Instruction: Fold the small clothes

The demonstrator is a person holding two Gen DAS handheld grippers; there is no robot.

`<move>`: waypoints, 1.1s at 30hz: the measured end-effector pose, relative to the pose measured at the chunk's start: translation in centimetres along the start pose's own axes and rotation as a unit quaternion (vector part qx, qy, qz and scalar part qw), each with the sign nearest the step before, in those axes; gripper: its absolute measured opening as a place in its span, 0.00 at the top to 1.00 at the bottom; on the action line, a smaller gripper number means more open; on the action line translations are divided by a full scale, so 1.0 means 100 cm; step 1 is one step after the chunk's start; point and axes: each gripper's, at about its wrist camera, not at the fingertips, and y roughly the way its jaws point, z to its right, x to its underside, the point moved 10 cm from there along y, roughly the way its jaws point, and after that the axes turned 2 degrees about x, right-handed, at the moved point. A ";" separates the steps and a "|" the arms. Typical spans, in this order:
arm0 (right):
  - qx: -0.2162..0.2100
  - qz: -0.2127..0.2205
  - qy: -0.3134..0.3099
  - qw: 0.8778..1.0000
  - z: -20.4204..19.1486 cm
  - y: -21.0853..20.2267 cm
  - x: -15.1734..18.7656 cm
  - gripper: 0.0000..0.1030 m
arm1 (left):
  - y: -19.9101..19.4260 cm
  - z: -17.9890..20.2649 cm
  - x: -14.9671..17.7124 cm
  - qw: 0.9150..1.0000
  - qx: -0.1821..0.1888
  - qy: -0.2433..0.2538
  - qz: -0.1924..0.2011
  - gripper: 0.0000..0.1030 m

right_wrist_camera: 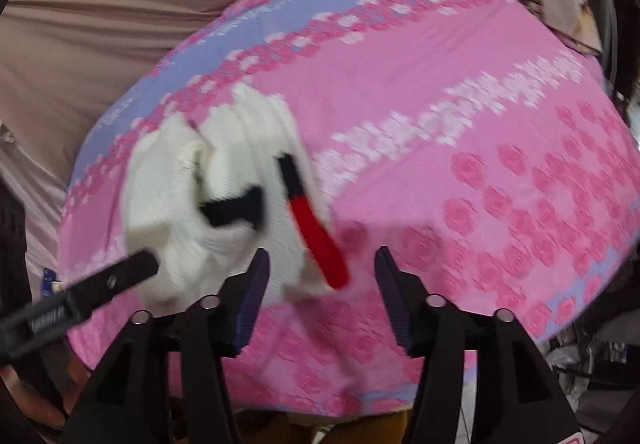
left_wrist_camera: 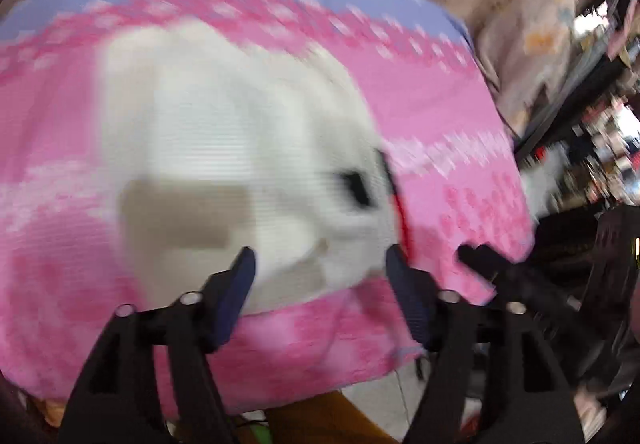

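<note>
Over the pink cloth, lying bunched and crumpled: a small white garment with a black-and-red strip along one edge. Sitting up and left of the right claw, that garment, with only its near hem and the red end of the strip reaching down between the two spread fingers. Gaping wide, the right claw, gripping nothing. Running from upper left to lower right in the right view, the strip, so pointing almost straight at the gap between those fingers.

Seen from the left wrist, filling the middle of the frame dead ahead: the same white garment, heavily blurred, its lower edge just past the left claw. Also standing open, the left claw, closing on nothing. Poking in at the right of that view, the other tool's black tip, close by the garment's strip side.

Looking like the nearer one for a grab, the left claw, squarely facing the bulk of the fabric; better placed for the strip edge, the right. Probably still needing spreading flat before any fold.
</note>
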 end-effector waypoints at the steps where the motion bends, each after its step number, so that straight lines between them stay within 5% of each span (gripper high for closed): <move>1: -0.016 -0.003 -0.009 1.000 -0.015 0.004 -0.007 0.35 | -0.007 -0.014 0.002 1.000 -0.014 -0.004 0.007 0.32; 4: -0.057 -0.031 -0.044 0.997 -0.056 0.030 -0.021 0.17 | -0.007 -0.068 0.015 0.997 -0.062 -0.054 -0.008 0.31; 9: -0.035 -0.094 -0.056 0.993 -0.089 0.094 -0.023 0.19 | -0.018 -0.129 0.048 0.984 -0.070 -0.162 -0.034 0.31; 10: -0.034 -0.096 -0.064 0.993 -0.095 0.099 -0.022 0.28 | -0.025 -0.135 0.051 0.984 -0.072 -0.163 -0.028 0.31; 12: -0.033 -0.102 -0.096 0.990 -0.109 0.103 -0.019 0.86 | -0.037 -0.144 0.052 0.983 -0.079 -0.163 -0.016 0.31; 13: -0.047 -0.096 -0.094 0.990 -0.113 0.096 -0.020 0.93 | -0.041 -0.148 0.052 0.983 -0.082 -0.165 -0.012 0.31; 16: -0.115 0.002 -0.076 0.990 -0.119 0.017 -0.043 0.93 | -0.049 -0.150 0.044 0.982 -0.084 -0.171 0.007 0.31; 19: -0.073 0.039 -0.090 0.993 -0.085 -0.021 -0.034 1.00 | -0.053 -0.152 0.042 0.983 -0.085 -0.163 0.016 0.31; 23: 0.036 -0.067 -0.085 0.993 -0.012 0.059 0.020 1.00 | -0.037 -0.138 0.040 0.986 -0.081 -0.144 -0.003 0.31; 25: 0.043 -0.110 -0.047 0.992 0.002 0.078 0.037 1.00 | -0.033 -0.126 0.037 0.988 -0.077 -0.132 -0.013 0.31; 27: -0.018 -0.054 -0.004 0.998 -0.014 0.052 0.017 0.91 | -0.035 -0.116 0.032 0.990 -0.078 -0.114 -0.003 0.31; 28: -0.030 -0.029 -0.006 0.999 -0.023 0.039 0.003 0.78 | -0.036 -0.114 0.031 0.991 -0.082 -0.107 0.002 0.30; 29: -0.032 -0.015 -0.014 0.999 -0.030 0.032 -0.007 0.50 | -0.036 -0.114 0.031 0.991 -0.087 -0.106 0.003 0.29; 31: -0.042 0.018 -0.042 0.998 -0.048 0.021 -0.034 0.28 | -0.032 -0.115 0.034 0.989 -0.085 -0.119 -0.003 0.29; 33: -0.056 0.016 -0.059 0.997 -0.065 0.032 -0.055 0.28 | -0.034 -0.117 0.036 0.988 -0.085 -0.131 -0.003 0.29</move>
